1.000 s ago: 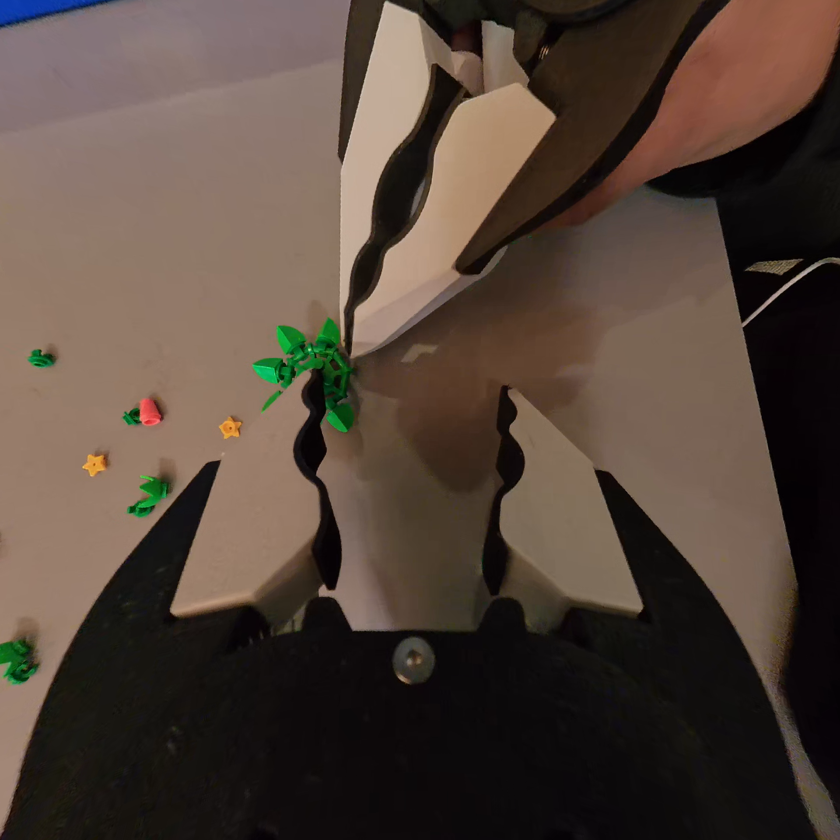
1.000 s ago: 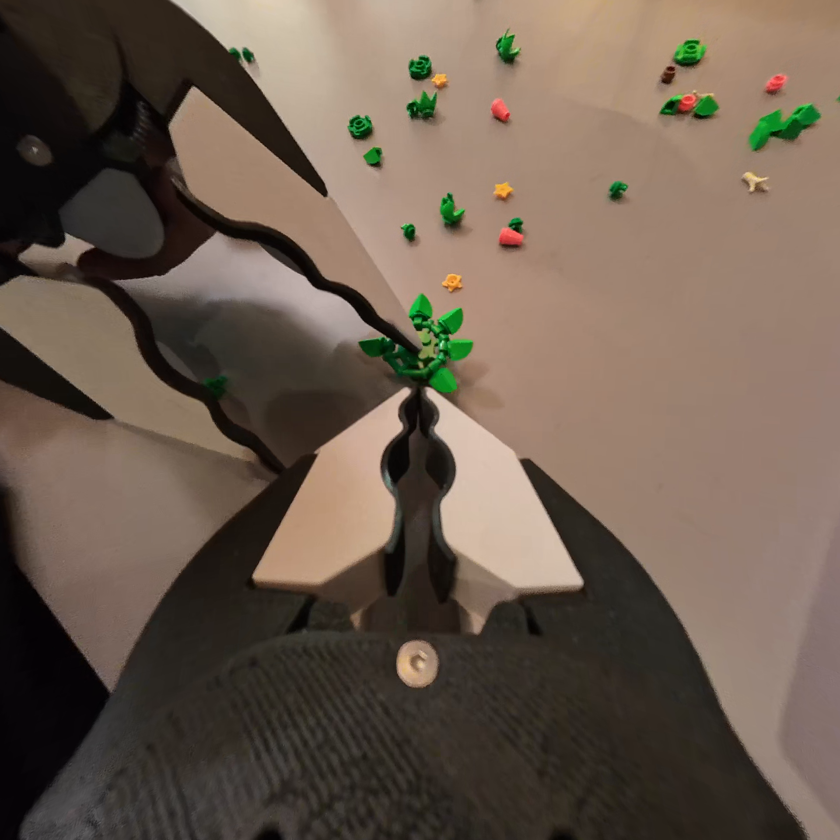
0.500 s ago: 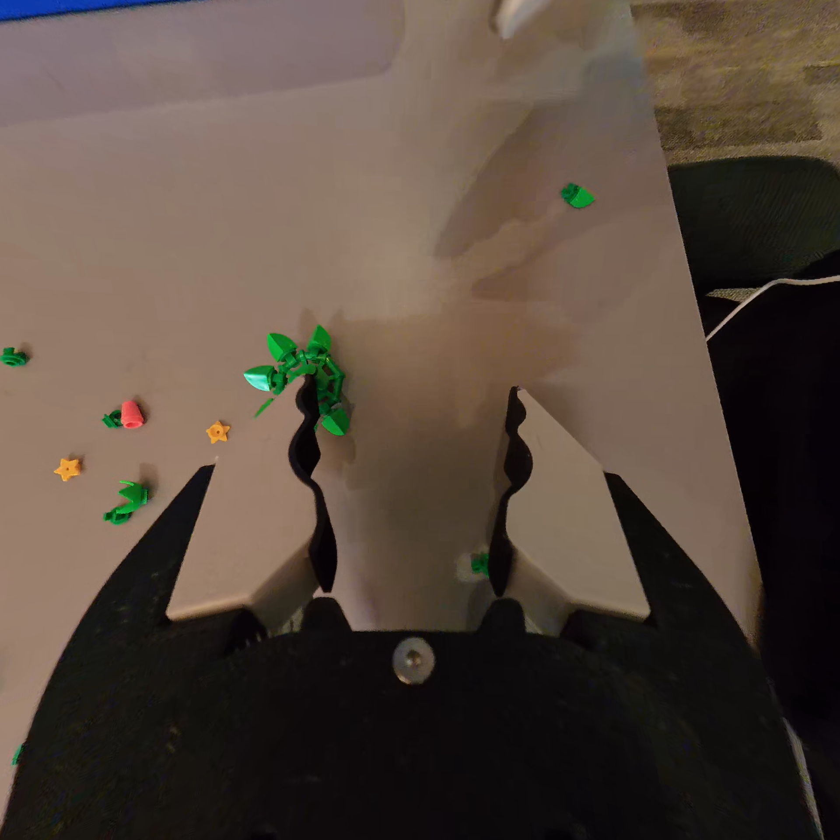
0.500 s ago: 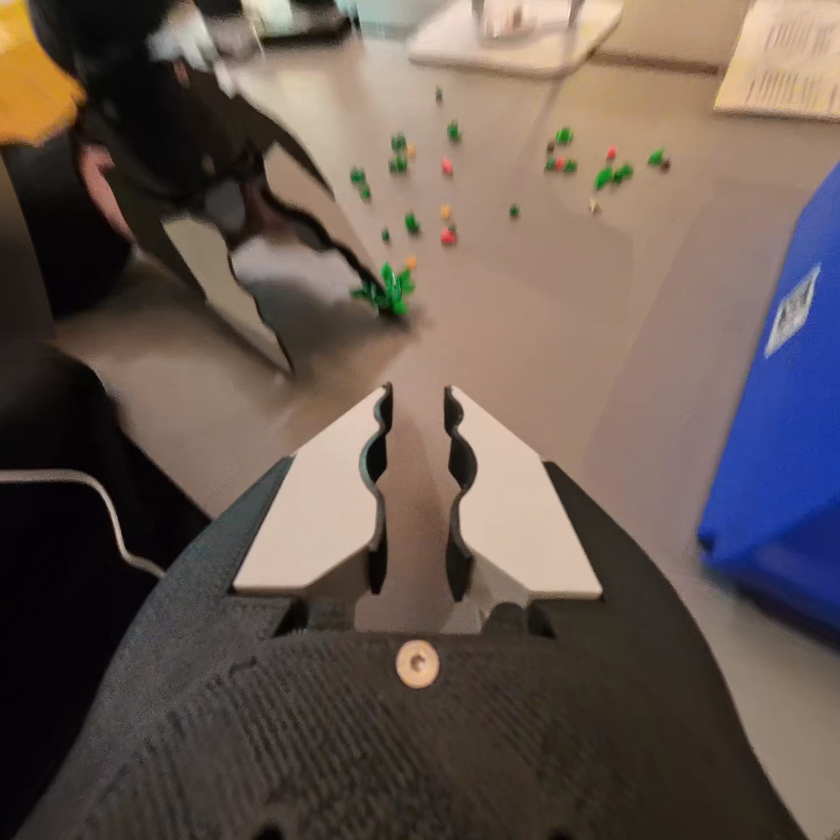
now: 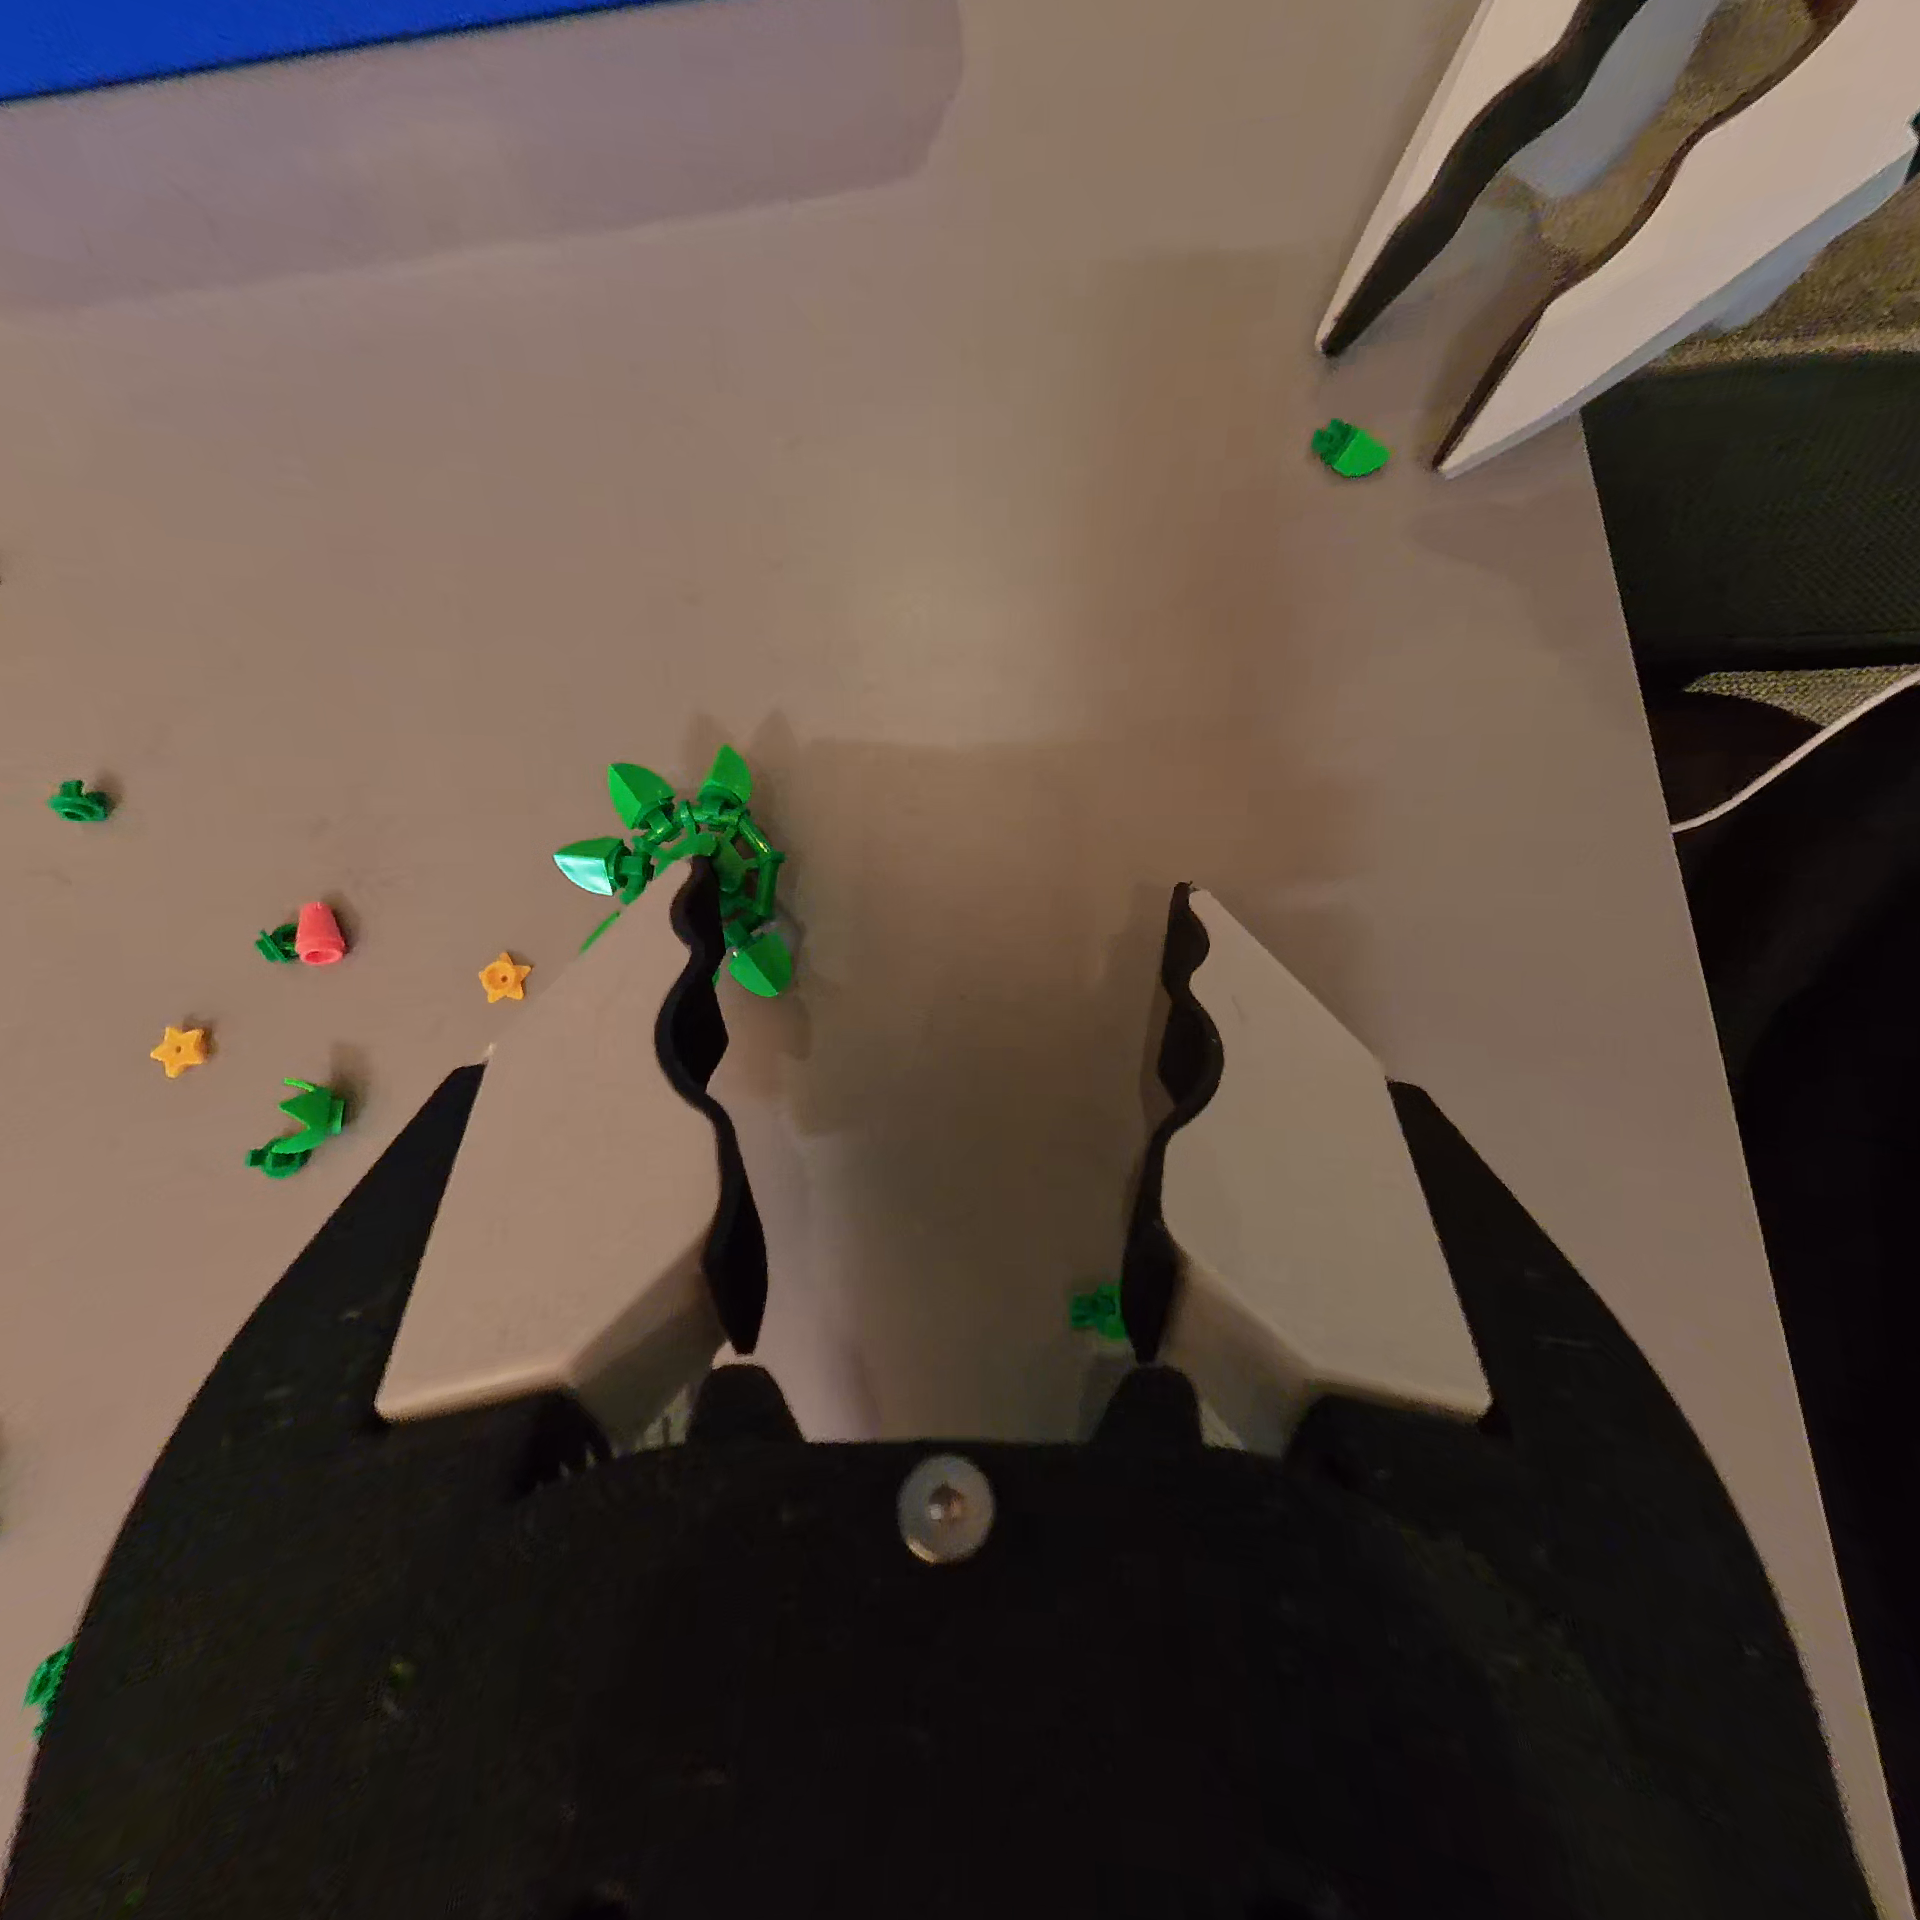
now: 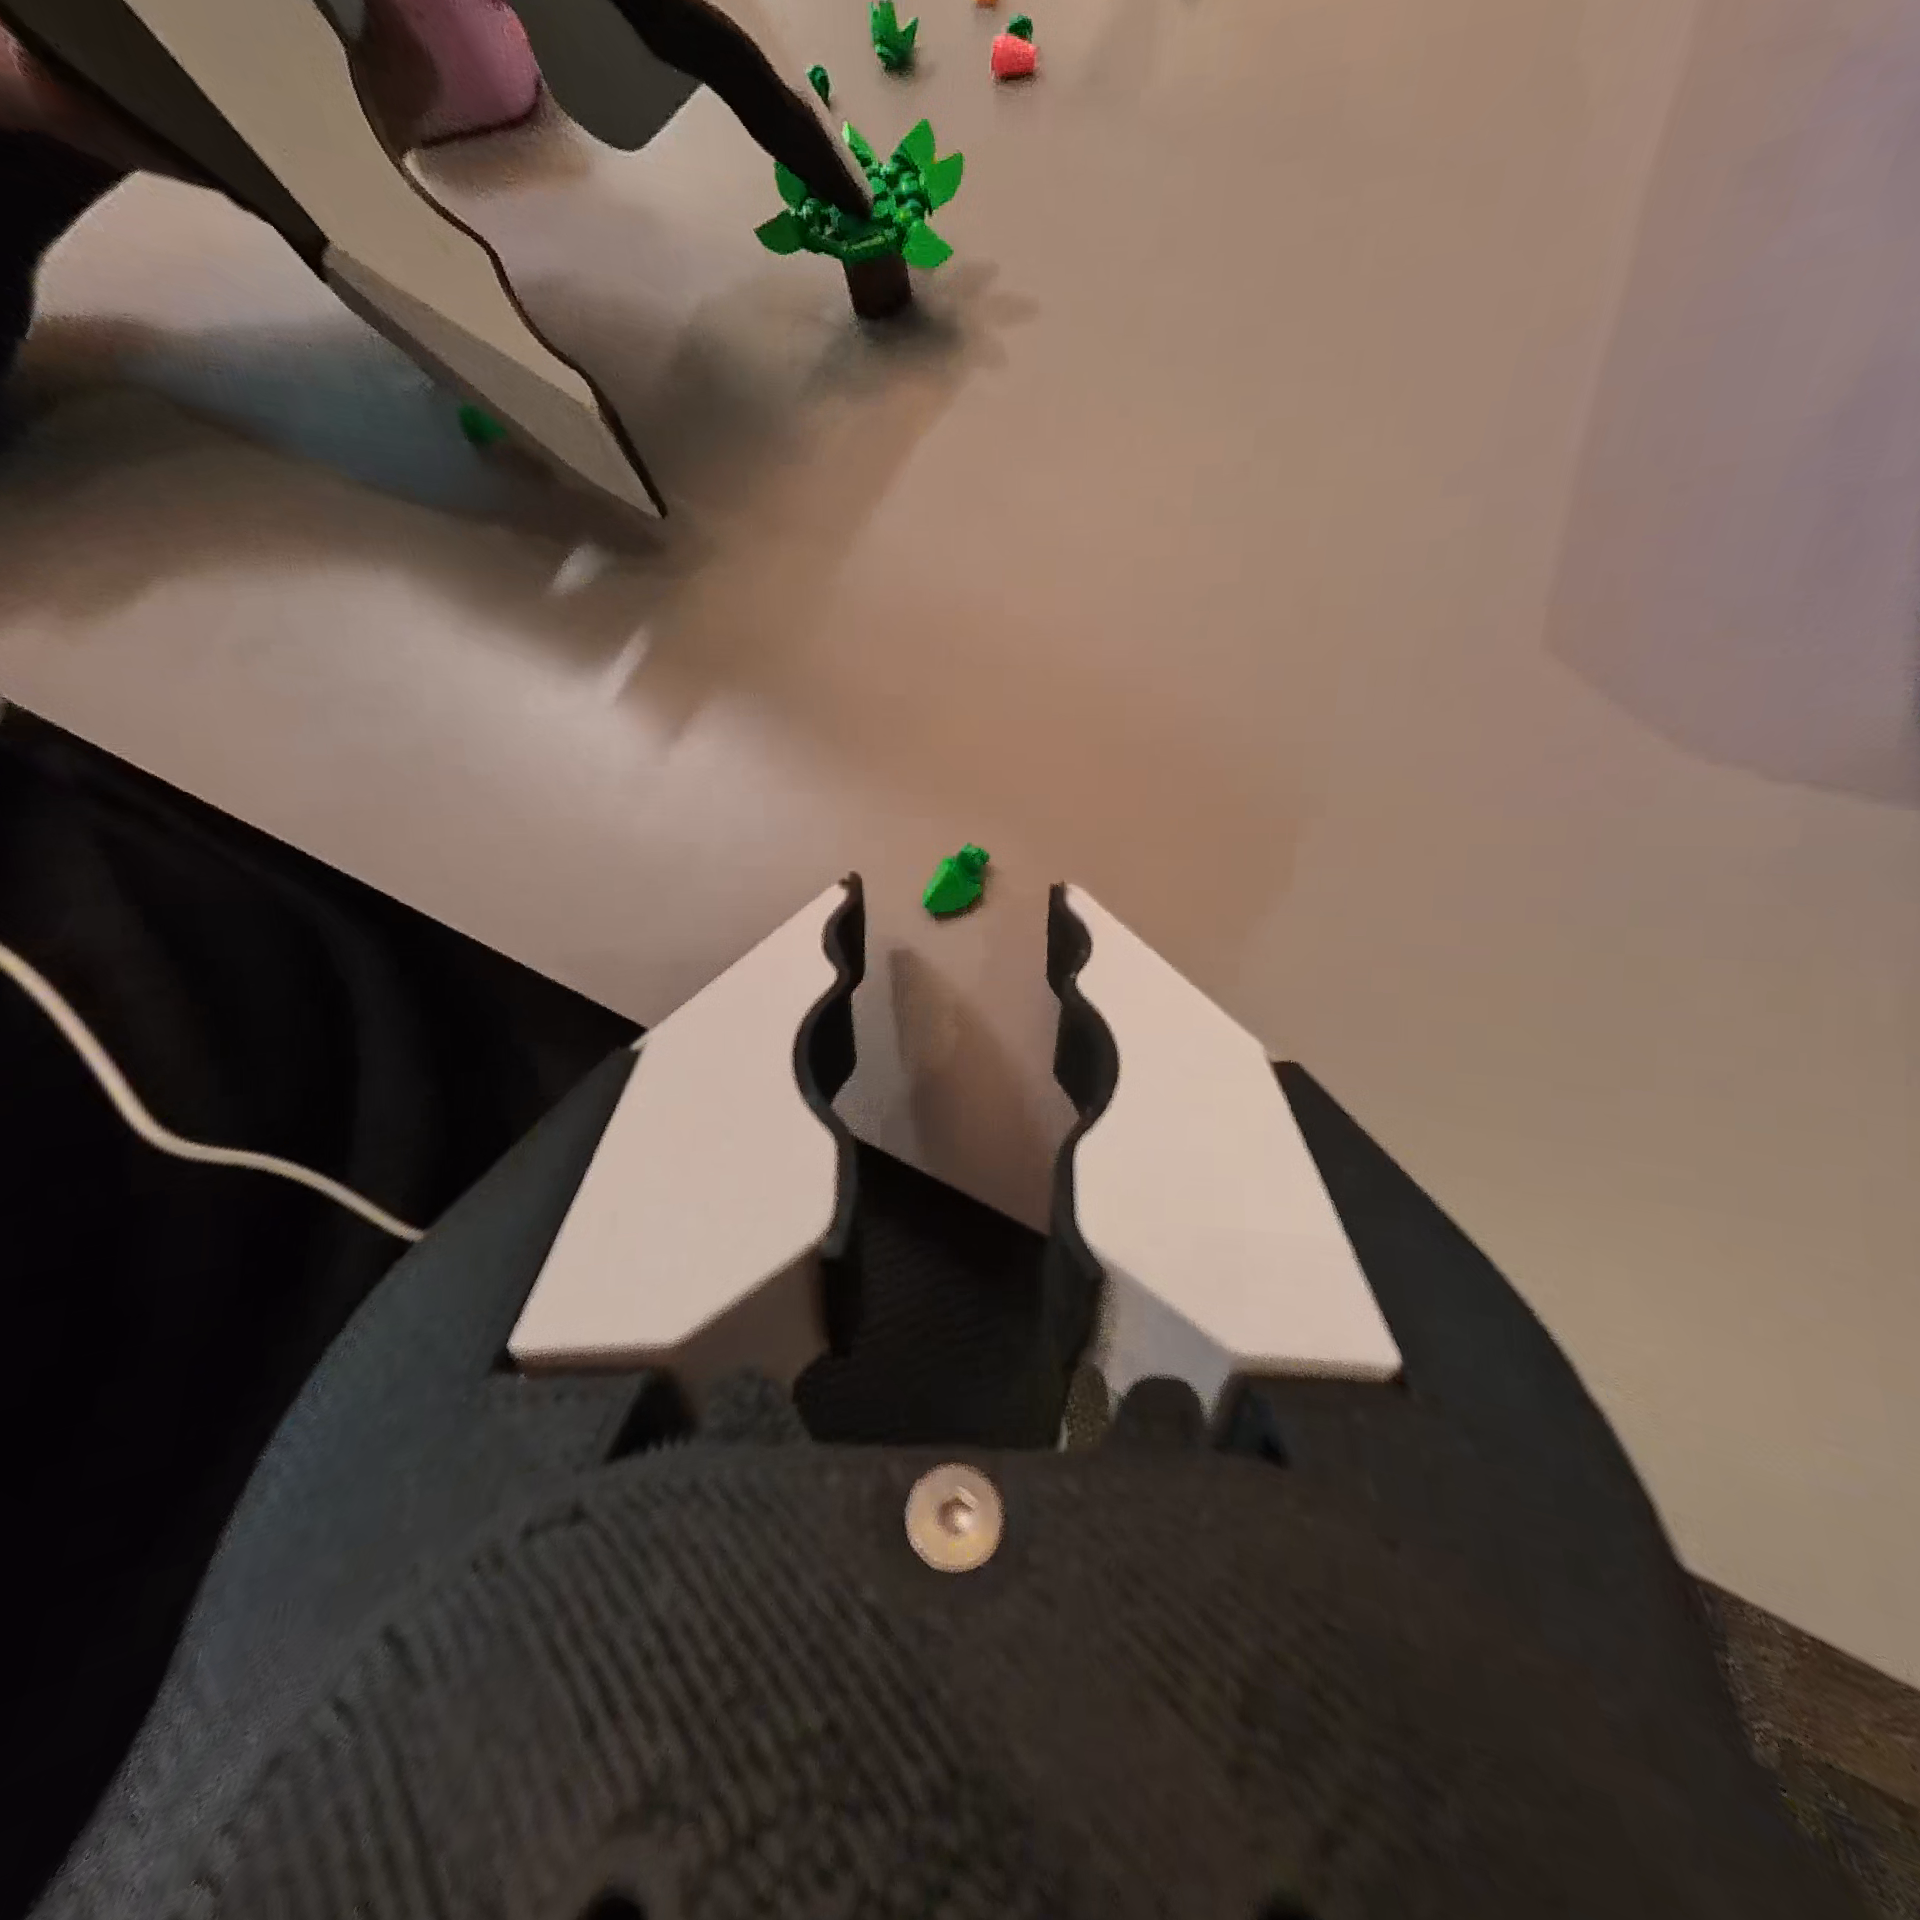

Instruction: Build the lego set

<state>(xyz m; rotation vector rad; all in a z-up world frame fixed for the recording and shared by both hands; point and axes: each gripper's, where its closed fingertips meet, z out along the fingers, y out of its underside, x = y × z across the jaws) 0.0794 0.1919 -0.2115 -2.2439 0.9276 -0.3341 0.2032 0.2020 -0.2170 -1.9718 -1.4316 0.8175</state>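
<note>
Your left tool (image 5: 940,894) stands with its jaws wide apart above the grey desk (image 5: 1039,571); nothing sits between them; the tip of its left finger (image 5: 582,1122) touches the leafy green lego plant (image 5: 691,857) just left of centre in the left wrist view. In the right wrist view the same plant (image 6: 873,203) appears at the upper centre, upright on a short brown stem, with the left tool's (image 6: 764,343) dark finger tip resting against its leaves.

Your right tool (image 6: 954,894) also has its jaws apart and grips nothing; a single green leaf piece (image 6: 954,881) lies on the desk (image 6: 1351,623) just ahead of the gap between the tips. In the left wrist view that leaf piece (image 5: 1349,450) lies at the upper right, near the desk edge, just beside the right tool's (image 5: 1382,410) tips.

Loose pieces lie at the left of the left wrist view: a pink cone piece (image 5: 317,933); two orange star pieces (image 5: 504,978) (image 5: 180,1049); small green pieces (image 5: 296,1127) (image 5: 79,801). One more small green piece (image 5: 1096,1311) lies against the inner edge of your left tool's right finger, low in the frame. A white cable (image 6: 187,1132) crosses the dark area at the left of the right wrist view.
</note>
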